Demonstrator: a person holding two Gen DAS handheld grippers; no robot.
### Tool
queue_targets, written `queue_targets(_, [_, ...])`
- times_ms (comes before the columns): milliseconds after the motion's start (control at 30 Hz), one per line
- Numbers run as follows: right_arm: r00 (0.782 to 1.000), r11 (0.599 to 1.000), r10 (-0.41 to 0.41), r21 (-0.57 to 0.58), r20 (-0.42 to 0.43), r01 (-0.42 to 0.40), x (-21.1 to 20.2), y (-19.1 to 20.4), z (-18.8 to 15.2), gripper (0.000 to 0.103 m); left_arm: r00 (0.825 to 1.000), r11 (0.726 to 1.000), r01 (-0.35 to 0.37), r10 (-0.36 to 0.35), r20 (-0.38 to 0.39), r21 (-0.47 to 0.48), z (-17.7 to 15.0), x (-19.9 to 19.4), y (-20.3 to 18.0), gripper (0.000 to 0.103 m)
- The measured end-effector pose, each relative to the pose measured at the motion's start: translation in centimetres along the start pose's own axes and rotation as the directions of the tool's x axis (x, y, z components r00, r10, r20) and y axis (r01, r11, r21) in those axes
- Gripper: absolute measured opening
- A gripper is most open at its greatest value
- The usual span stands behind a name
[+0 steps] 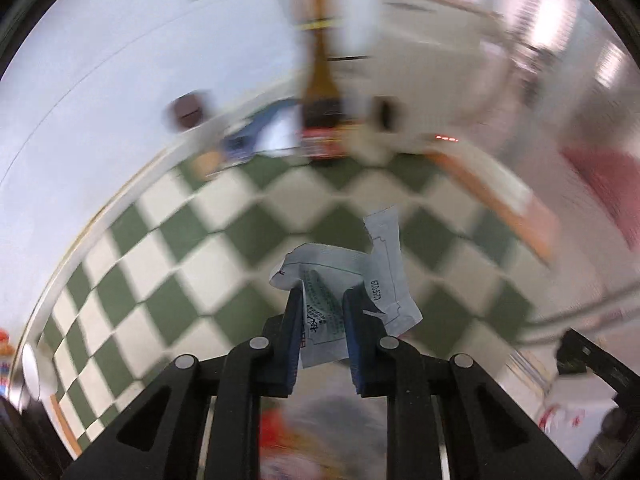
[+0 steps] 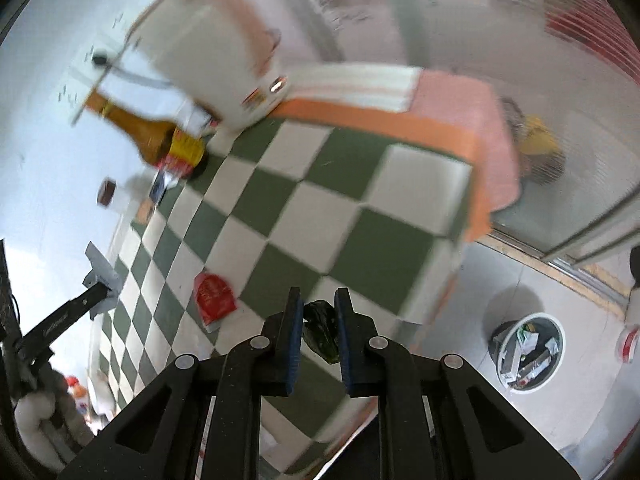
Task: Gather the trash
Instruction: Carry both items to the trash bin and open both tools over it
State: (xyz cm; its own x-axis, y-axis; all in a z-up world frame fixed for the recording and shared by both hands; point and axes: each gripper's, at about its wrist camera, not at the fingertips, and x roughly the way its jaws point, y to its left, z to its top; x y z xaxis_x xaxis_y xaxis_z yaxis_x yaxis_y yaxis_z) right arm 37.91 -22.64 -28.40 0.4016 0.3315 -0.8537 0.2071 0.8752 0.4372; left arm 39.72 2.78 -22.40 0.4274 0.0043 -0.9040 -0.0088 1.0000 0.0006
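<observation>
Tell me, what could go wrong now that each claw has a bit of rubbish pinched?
The left gripper pinches only the middle of a crumpled paper wrapper; most of it sticks out and could slip free. The right gripper holds a small dark scrap that dangles below its pads and could drop before the bin on the floor. A red packet remains on the checkered tablecloth, easily missed.

1. My left wrist camera looks steeply down along its fingers, raised over the checkered tablecloth (image 1: 168, 280), facing the brown bottle (image 1: 322, 92).
2. My right wrist camera looks down near the table's edge, taking in the floor bin (image 2: 528, 354).
3. Both views share the cloth and bottle.
</observation>
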Motion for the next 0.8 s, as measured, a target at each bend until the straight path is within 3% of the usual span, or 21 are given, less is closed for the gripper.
queue_targets(133, [0.998,0.996,-0.019,0.09,0.059,0.014,-4.6,-6.5,-1.2,0.016,0.994,0.977,0.112,-0.11,-0.02,0.183,-0.8,-1.3,-10.3,0.017])
queue_targets(267, [0.992,0.976,-0.071,0.214,0.105,0.047,-8.7,-14.7,-3.8,0.016,0.974,0.906,0.228,-0.204,-0.103,0.357,-3.7,-0.5,-21.9,0.017])
queue_targets(400, [0.982,0.91,-0.151,0.404,0.11,0.095,-11.7,-25.8,-9.1,0.016,0.944,0.818,0.321,-0.239,-0.226,0.477,-8.7,2.5,-32.4,0.017])
queue_targets(500, [0.978,0.844,-0.192,0.521,0.079,0.124,-11.9,-33.4,-13.5,0.016,0.914,0.77,0.383,-0.235,-0.331,0.51,-13.0,6.7,-38.2,0.017])
queue_targets(600, [0.979,0.761,-0.204,0.632,0.022,0.144,-9.7,-41.7,-18.9,0.016,0.871,0.733,0.43,-0.185,-0.454,0.527,-19.2,13.8,-44.6,0.017])
queue_targets(800, [0.99,0.662,-0.133,0.738,-0.054,0.13,0.9,-54.3,-27.3,0.016,0.76,0.744,0.471,-0.068,-0.647,0.475,-30.5,29.9,-52.0,0.017])
